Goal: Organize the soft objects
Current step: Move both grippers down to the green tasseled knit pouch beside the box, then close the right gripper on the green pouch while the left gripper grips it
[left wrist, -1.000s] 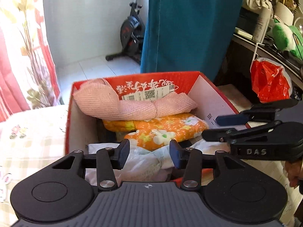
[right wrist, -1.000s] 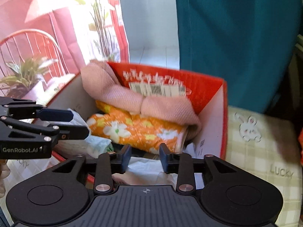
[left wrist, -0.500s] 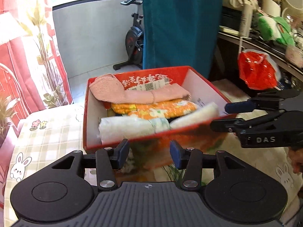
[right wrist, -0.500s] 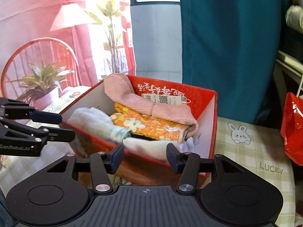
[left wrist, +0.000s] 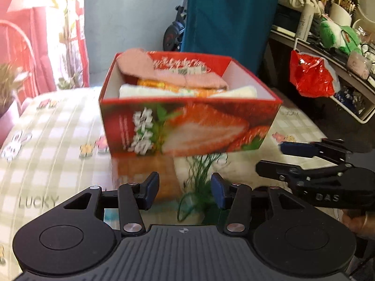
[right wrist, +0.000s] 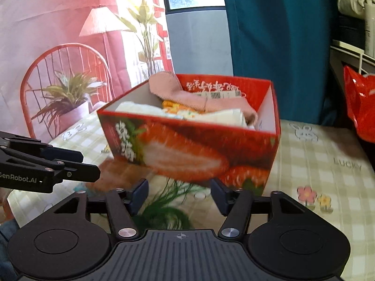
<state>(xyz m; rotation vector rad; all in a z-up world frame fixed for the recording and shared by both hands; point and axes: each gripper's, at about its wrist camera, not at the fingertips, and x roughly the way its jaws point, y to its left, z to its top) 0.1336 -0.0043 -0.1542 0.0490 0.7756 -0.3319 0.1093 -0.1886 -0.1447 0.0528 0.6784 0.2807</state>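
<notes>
Box [left wrist: 187, 126] on the checked tablecloth [left wrist: 54, 140] packed with rolled towels [right wrist: 211, 114] and cloths, looks basically done, left gripper [left wrist: 185, 187] and right gripper [right wrist: 179, 193] both spread, holding nothing.

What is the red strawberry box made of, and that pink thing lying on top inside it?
The strawberry box looks like thin cardboard: printed, slightly glossy outside, plain white inside, with straight folded walls. The pink thing seems to be knitted or woven cloth, perhaps a towel: matte, soft, drooping over the back rim. Motion blur hides finer texture.
</notes>
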